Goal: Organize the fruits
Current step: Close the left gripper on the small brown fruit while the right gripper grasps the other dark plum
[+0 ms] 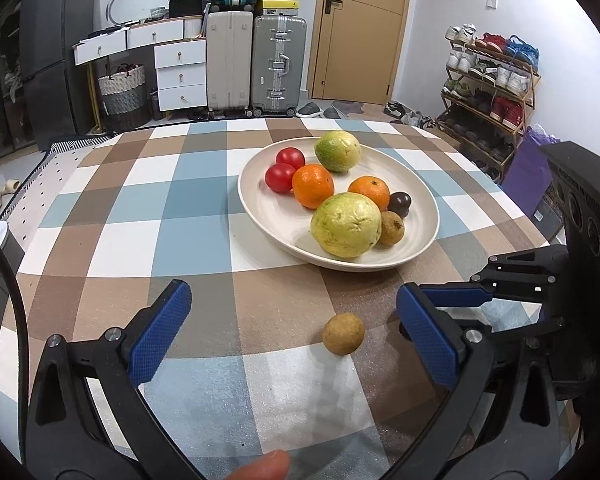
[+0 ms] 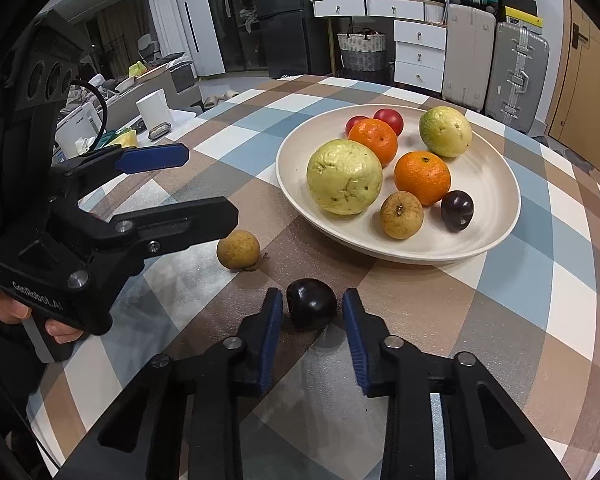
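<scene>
Plate (image 2: 496, 236): on the counter (image 2: 540, 320), already holding two guavas, two oranges, two tomatoes, a brown longan-like fruit and a dark plum.
Left to do: two loose fruits.
Right claw (image 2: 312, 336): part open, straddling the dark plum (image 2: 311, 308), pads not clearly touching; plate at 1 o'clock.
Left claw (image 1: 296, 336): wide open, holding nothing; brown fruit (image 1: 343, 333) lies between its fingers, plate at 12 o'clock.

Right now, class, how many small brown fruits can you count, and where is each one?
2. One brown fruit lies in the plate beside the big yellow guava; the other brown fruit sits on the tablecloth. None seems hidden.
</scene>
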A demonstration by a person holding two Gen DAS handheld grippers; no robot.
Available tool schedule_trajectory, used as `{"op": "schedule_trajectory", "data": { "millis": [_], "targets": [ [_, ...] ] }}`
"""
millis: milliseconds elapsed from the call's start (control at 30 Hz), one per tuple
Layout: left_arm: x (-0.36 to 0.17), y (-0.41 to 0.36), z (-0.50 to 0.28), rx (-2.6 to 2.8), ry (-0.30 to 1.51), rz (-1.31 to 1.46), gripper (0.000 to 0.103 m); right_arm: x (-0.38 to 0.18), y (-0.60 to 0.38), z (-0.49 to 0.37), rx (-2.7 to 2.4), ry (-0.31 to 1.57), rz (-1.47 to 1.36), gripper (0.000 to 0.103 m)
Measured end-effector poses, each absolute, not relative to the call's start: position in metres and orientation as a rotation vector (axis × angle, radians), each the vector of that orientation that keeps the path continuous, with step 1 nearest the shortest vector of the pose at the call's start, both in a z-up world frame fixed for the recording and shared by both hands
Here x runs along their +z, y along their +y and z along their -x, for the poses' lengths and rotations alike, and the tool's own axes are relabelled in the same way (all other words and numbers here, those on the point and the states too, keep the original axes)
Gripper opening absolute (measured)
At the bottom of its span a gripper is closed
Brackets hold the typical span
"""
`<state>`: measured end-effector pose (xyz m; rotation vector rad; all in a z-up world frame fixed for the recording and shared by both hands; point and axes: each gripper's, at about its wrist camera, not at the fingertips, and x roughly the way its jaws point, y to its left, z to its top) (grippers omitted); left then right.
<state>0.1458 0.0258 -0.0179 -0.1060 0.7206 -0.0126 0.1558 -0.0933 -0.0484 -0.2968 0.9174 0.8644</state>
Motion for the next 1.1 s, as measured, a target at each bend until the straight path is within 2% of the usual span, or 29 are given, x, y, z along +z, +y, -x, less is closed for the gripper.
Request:
{"op": "schedule_trajectory", "data": {
  "millis": [233, 400, 500, 667, 700, 767, 900, 933, 967, 1100],
  "targets": [
    [-0.020, 0.016, -0.146, -0.067, 0.752, 0.085, 0.102, -0.044, -0.100, -0.155, 0.866, 0.895, 0.277, 0.025],
    [-0.024, 0.008, -0.148, -0.114, 0.797, 0.071, 0.091, -0.036, -0.117, -0.162, 0.831, 0.868, 0.218, 0.025],
    [-0.028, 0.002, -0.149, -0.154, 0.828, 0.064, 0.080, -0.035, -0.123, -0.166, 0.812, 0.864, 0.198, 0.025],
    [-0.031, -0.009, -0.145, -0.174, 0.833, 0.001, 0.056, -0.034, -0.122, -0.167, 0.813, 0.862, 0.195, 0.025],
    [-0.033, -0.011, -0.145, -0.179, 0.845, -0.005, 0.054, -0.034, -0.122, -0.166, 0.815, 0.861, 0.196, 0.025],
    [-0.037, -0.013, -0.146, -0.186, 0.865, -0.015, 0.043, -0.034, -0.123, -0.165, 0.814, 0.859, 0.196, 0.025],
    [-0.040, -0.013, -0.147, -0.184, 0.881, -0.018, 0.032, -0.034, -0.124, -0.166, 0.812, 0.859, 0.191, 0.025],
    [-0.041, -0.012, -0.148, -0.184, 0.887, -0.016, 0.026, -0.034, -0.124, -0.166, 0.813, 0.860, 0.191, 0.025],
    [-0.043, -0.011, -0.148, -0.182, 0.888, -0.016, 0.023, -0.034, -0.125, -0.166, 0.811, 0.859, 0.190, 0.025],
    [-0.039, -0.006, -0.147, -0.177, 0.858, 0.003, 0.023, -0.034, -0.124, -0.166, 0.811, 0.859, 0.189, 0.025]
  ]
}}
